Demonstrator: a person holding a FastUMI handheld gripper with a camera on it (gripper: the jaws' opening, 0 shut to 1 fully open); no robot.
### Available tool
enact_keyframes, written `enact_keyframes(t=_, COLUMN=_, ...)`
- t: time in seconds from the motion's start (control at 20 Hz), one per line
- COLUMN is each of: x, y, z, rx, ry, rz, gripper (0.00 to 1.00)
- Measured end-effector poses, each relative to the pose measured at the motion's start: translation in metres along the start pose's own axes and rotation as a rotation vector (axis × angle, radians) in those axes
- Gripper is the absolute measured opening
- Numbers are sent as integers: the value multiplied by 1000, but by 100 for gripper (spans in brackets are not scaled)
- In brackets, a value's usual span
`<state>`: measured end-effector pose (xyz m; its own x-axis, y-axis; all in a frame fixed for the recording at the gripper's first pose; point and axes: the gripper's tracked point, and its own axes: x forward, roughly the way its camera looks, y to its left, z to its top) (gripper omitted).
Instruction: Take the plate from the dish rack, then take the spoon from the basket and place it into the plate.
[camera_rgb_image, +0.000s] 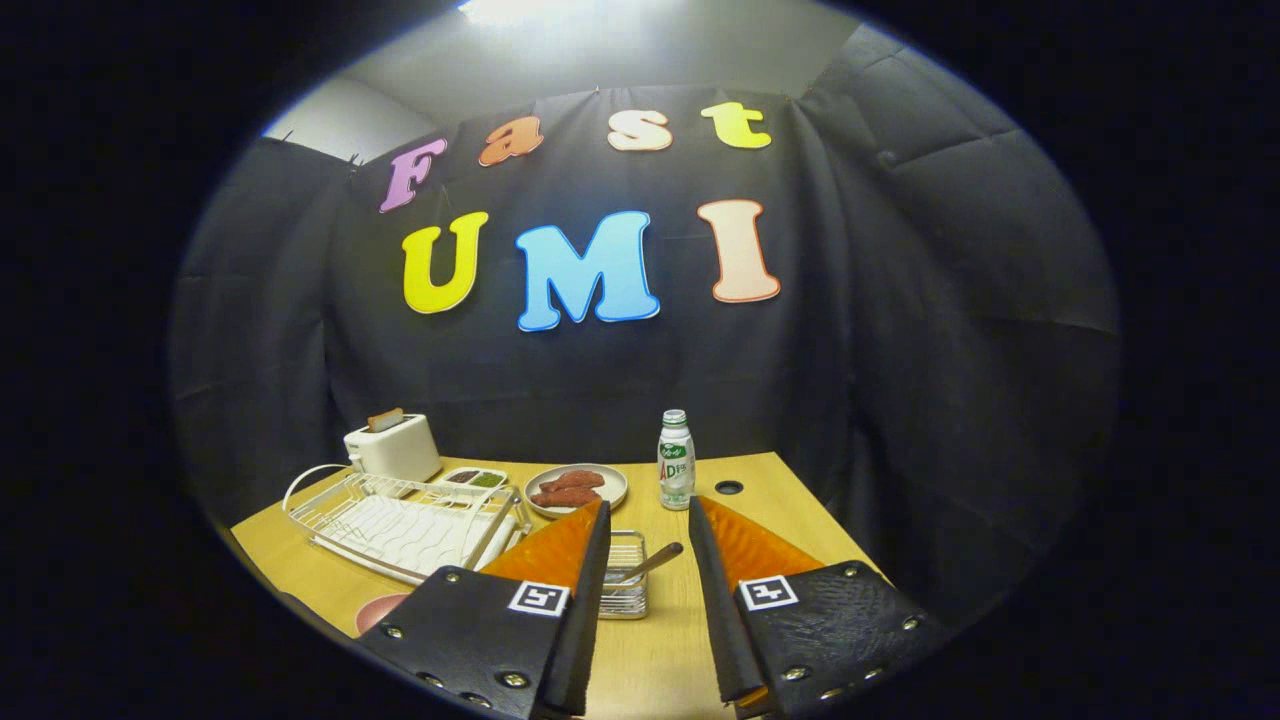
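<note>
A light wooden desk fills the lower centre of the frame. The claw hangs above it, fingers spread wide and holding nothing. Between the fingers sits a small wire mesh basket with a metal spoon leaning out of it. At lower left lies a white wire dish rack. Below it, a pink rounded edge, possibly the plate, peeks beside the left finger.

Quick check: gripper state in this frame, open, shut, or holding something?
Gripper: open, holding nothing; the spoon sits in the wire basket between and just ahead of its fingers.
</note>
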<state>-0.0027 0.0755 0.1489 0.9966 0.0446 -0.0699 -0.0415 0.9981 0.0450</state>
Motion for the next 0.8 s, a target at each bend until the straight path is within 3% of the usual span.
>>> enact_keyframes(t=0.35, x=28, y=-12, z=-9, rx=-24, ry=-57, rz=37, gripper=48)
enact_keyframes(t=0.8, x=88, y=-19, z=-69, rx=17, ry=-23, rz=52, gripper=48)
